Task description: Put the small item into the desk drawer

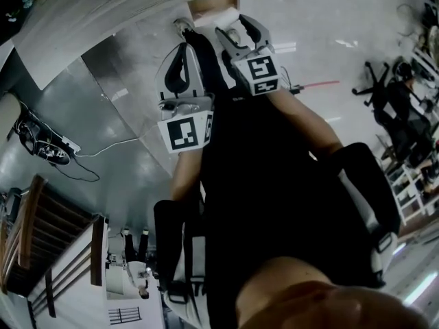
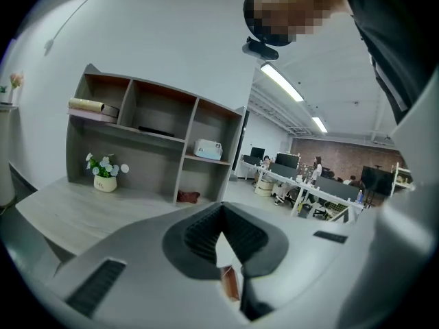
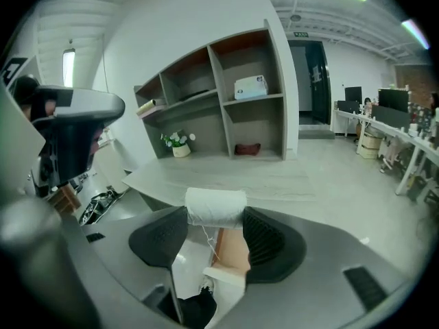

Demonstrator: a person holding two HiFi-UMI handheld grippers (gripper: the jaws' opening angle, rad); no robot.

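In the head view, upper middle, the right gripper [image 1: 238,27] clamps a white paper roll [image 1: 226,16] just over the open wooden drawer [image 1: 209,7] at the top edge. The left gripper [image 1: 184,45] sits beside it, to the left.

In the left gripper view, lower centre, the left gripper [image 2: 221,233] has its jaws pressed together with nothing between them. A shelf unit [image 2: 151,136] stands at left.

In the right gripper view, the roll [image 3: 215,208] is pinched crosswise at centre, with the drawer [image 3: 230,249] below it.

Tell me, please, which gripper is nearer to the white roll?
Right. The right gripper has its jaws clamped on the white roll itself; the left gripper, jaws together and empty, sits alongside, apart from the roll.
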